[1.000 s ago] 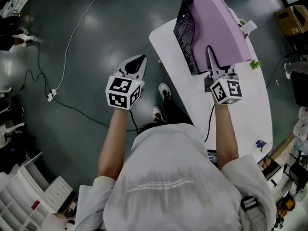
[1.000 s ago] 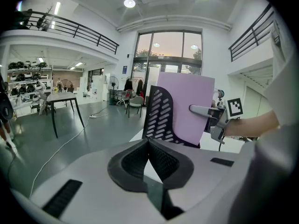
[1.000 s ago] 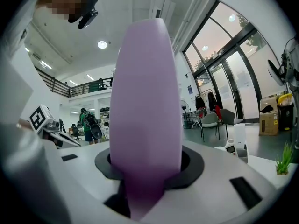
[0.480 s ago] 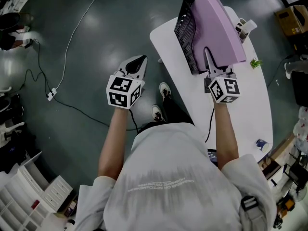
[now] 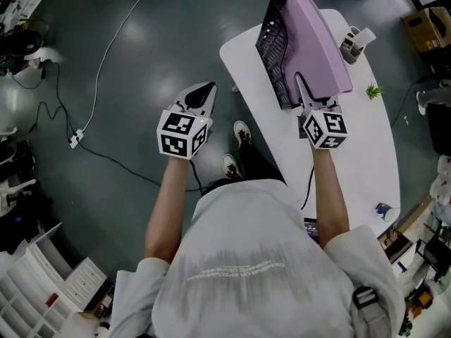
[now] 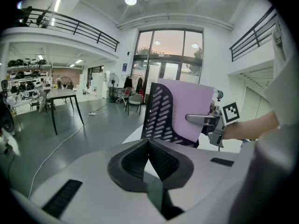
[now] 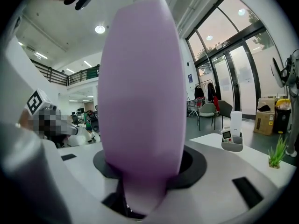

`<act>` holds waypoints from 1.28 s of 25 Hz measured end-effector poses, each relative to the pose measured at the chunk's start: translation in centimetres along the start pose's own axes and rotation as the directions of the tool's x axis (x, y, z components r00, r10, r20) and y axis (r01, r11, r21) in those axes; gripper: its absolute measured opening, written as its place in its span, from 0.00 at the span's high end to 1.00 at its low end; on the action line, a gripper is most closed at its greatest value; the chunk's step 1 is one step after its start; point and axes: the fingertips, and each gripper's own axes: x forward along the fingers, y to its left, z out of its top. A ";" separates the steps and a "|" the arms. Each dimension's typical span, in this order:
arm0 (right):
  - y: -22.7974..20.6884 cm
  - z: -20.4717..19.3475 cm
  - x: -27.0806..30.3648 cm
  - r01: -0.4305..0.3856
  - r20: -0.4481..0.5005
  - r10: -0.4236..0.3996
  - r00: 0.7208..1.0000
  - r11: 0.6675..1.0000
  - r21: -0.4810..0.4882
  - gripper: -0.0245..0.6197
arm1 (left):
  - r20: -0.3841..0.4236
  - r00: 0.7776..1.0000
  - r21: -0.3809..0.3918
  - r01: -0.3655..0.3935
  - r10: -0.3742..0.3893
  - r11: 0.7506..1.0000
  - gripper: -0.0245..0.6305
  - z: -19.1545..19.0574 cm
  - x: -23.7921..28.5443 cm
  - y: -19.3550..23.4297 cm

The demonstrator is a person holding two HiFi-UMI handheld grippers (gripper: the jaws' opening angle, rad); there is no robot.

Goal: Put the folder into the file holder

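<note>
A thick purple folder (image 5: 313, 44) stands on edge in the black mesh file holder (image 5: 271, 44) at the far end of the white table (image 5: 352, 139). My right gripper (image 5: 304, 90) grips the folder's near edge. Its jaws have just been opening a little, with the folder (image 7: 140, 87) still filling the gap between them and touching the pads. My left gripper (image 5: 201, 94) hangs shut and empty over the floor, left of the table. In the left gripper view its jaws (image 6: 148, 146) meet, and beyond them stand the holder (image 6: 159, 118) and folder (image 6: 189, 111).
A small white holder with a device (image 5: 350, 42) and a little green plant (image 5: 373, 94) sit on the table right of the file holder. A cable (image 5: 106, 55) runs across the floor at the left. A cardboard box (image 5: 426, 27) stands at the far right.
My right gripper has come down with the folder, which now sits lower and more upright in the file holder. My left gripper has stayed where it was.
</note>
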 end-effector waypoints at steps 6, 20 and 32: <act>0.1 -0.8 0.2 0.007 -0.029 -0.008 1.000 1.000 -0.020 0.62 | 0.000 1.000 -0.002 0.002 -0.002 1.000 0.94 -0.2 -0.1 0.0; 0.6 0.4 -3.8 -0.030 -0.053 0.029 0.998 0.999 -0.016 0.56 | 0.053 0.998 0.005 0.035 -0.035 0.999 0.94 1.2 -0.8 -0.9; -0.2 5.2 -13.2 0.111 0.036 -0.109 0.993 0.992 -0.067 0.65 | 0.138 0.985 0.109 0.088 -0.103 0.990 0.94 4.6 -2.2 -4.3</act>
